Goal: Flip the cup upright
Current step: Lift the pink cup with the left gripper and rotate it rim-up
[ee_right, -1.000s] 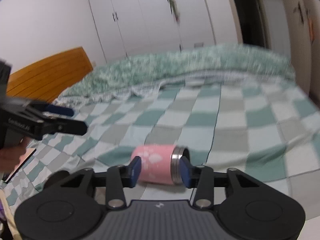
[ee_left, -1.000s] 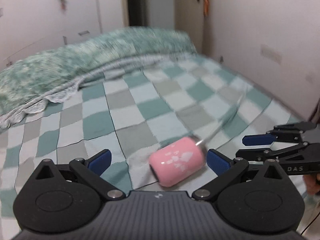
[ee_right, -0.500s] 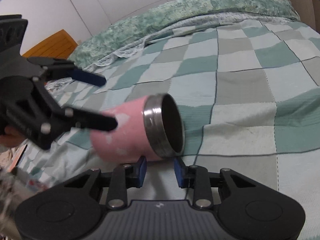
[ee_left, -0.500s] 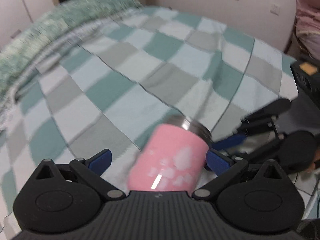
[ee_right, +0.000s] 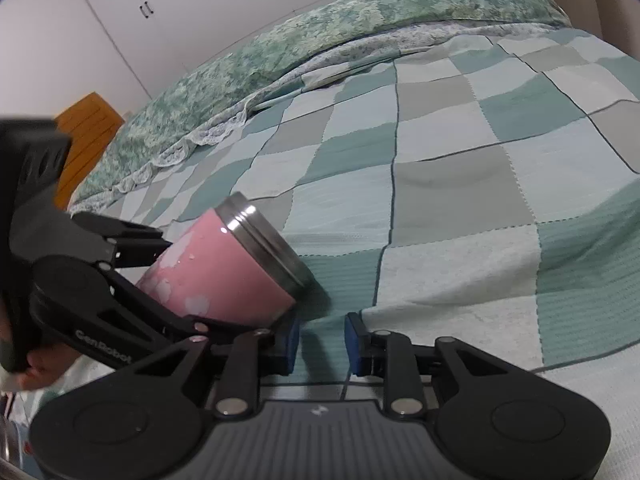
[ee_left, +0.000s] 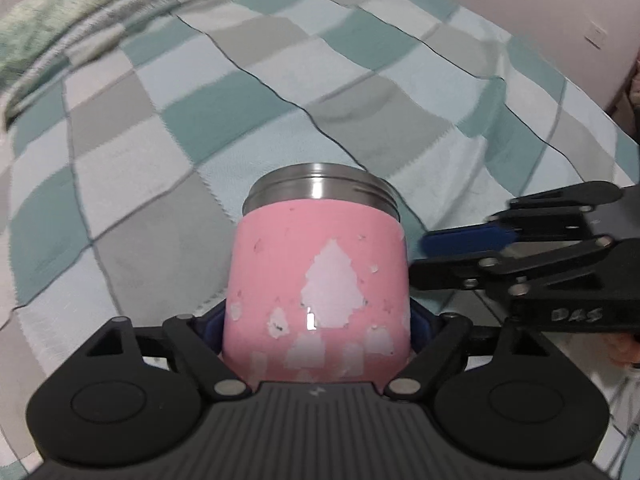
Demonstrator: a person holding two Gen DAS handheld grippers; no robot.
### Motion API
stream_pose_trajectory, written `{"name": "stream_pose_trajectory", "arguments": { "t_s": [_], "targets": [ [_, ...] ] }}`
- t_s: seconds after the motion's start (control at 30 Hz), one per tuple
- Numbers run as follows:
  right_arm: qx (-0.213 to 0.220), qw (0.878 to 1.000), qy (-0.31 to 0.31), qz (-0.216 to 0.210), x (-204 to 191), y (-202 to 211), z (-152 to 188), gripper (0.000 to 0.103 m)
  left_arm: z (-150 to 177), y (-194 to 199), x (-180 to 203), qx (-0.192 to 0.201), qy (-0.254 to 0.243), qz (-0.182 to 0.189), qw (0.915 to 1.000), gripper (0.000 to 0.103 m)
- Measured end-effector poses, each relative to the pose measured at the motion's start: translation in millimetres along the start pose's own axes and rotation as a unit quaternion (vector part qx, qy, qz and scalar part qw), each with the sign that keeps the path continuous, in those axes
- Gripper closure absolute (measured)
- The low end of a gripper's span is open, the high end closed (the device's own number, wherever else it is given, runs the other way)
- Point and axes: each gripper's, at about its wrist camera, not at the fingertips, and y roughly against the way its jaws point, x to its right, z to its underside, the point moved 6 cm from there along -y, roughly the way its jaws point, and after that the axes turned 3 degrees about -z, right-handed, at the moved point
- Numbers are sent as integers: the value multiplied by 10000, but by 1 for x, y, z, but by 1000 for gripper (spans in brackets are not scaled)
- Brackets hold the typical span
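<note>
The cup (ee_left: 316, 292) is pink with pale paw prints and a steel rim. My left gripper (ee_left: 316, 328) is shut on its body, the rim pointing away from me. In the right wrist view the cup (ee_right: 224, 272) is tilted, rim up and to the right, held just above the checked blanket (ee_right: 440, 200). My right gripper (ee_right: 320, 344) is to the cup's right, jaws a little apart with nothing between them. It also shows in the left wrist view (ee_left: 460, 252), beside the cup.
The bed carries a green, grey and white checked blanket (ee_left: 200, 120). A green floral quilt (ee_right: 320, 40) is bunched along the far side. White wardrobe doors (ee_right: 200, 8) and a wooden headboard (ee_right: 84, 128) stand behind.
My left gripper has closed on the cup and lifted its rim end off the blanket. The right gripper has drawn back from the cup.
</note>
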Motion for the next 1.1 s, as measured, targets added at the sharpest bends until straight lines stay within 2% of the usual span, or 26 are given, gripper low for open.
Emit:
{"name": "stream_pose_trajectory", "arguments": {
  "t_s": [0.03, 0.07, 0.1, 0.13, 0.2, 0.23, 0.37, 0.43, 0.63, 0.73, 0.87, 0.93, 0.97, 1.1],
  "targets": [
    [67, 9999, -50, -123, -1, 3, -3, 38, 1, 1, -3, 51, 60, -71, 9999, 19],
    [185, 9996, -53, -200, -3, 7, -6, 11, 4, 3, -7, 115, 164, -148, 9997, 19],
    [321, 9994, 16, -148, -6, 11, -9, 9, 6, 6, -12, 184, 289, -174, 9993, 19],
    [385, 9988, 100, -294, -12, 14, -12, 6, 7, 8, -15, 215, 376, -169, 9989, 19],
    [478, 9965, 8, -682, -25, 17, -19, 6, 13, 13, -23, 274, 499, -253, 9981, 19],
    [506, 9960, -53, -741, -31, 17, -23, 5, 15, 16, -26, 344, 537, -359, 9973, 19],
    [631, 9951, -209, -730, -66, 14, -39, 5, 19, 34, -36, 671, 742, -498, 9937, 19],
    [627, 9937, -298, -879, -87, 12, -46, 5, 21, 48, -40, 810, 807, -561, 9919, 19],
    [624, 9932, -351, -918, -139, 29, -56, 5, 29, 93, -45, 1209, 920, -669, 9861, 19],
    [710, 9944, -138, -765, -161, 42, -51, 3, 37, 113, -49, 1393, 1056, -740, 9818, 19],
    [748, 9955, 220, -542, -186, 44, -42, 2, 48, 144, -52, 1780, 1364, -659, 9723, 19],
    [718, 9945, 420, -632, -192, 46, -32, 2, 54, 159, -51, 1982, 1461, -669, 9669, 19],
    [837, 9926, 492, -723, -192, 50, -29, 2, 58, 165, -50, 2062, 1504, -680, 9645, 19],
    [1073, 9889, 896, -507, -187, 70, -25, 1, 70, 184, -39, 2264, 1644, -721, 9574, 19]
  ]
}}
